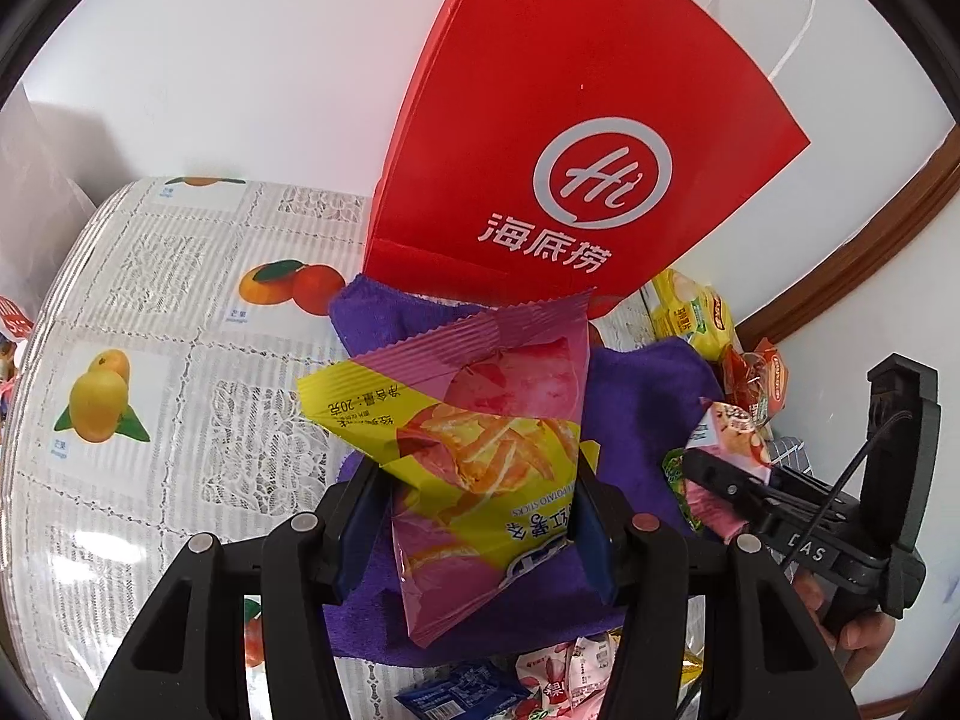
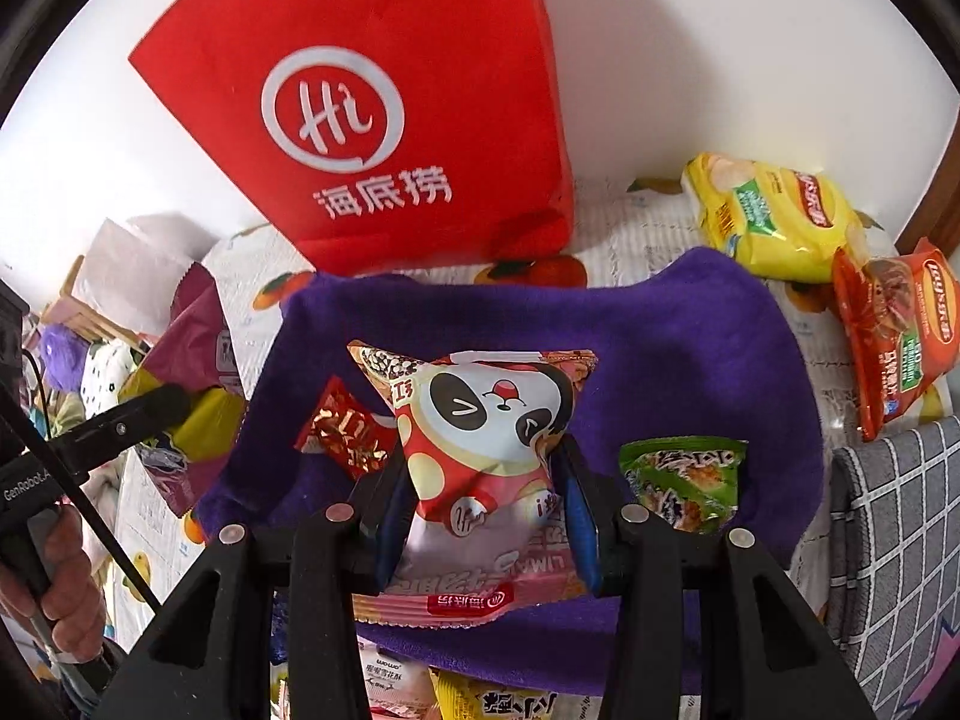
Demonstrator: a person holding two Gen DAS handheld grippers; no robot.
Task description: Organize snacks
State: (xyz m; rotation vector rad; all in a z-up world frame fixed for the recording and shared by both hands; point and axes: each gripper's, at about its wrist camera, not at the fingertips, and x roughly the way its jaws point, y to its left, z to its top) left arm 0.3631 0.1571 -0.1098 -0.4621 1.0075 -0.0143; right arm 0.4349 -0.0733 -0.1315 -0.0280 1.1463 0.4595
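home, looks like a dining or living-room table

fruit-print lace tablecloth (image 1: 180, 300) out past the jaws, purple towel (image 2: 660, 330) under them, restaurant takeaway bag (image 1: 540, 120) against a plain white wall (image 1: 210, 60) beyond, wooden trim (image 1: 870, 228) off right.

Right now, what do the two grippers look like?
Both are matte black plastic with silver round bolts and blue finger pads. The left gripper body reads GenRobot; the right gripper body reads DAS. A thin black cable runs along each.
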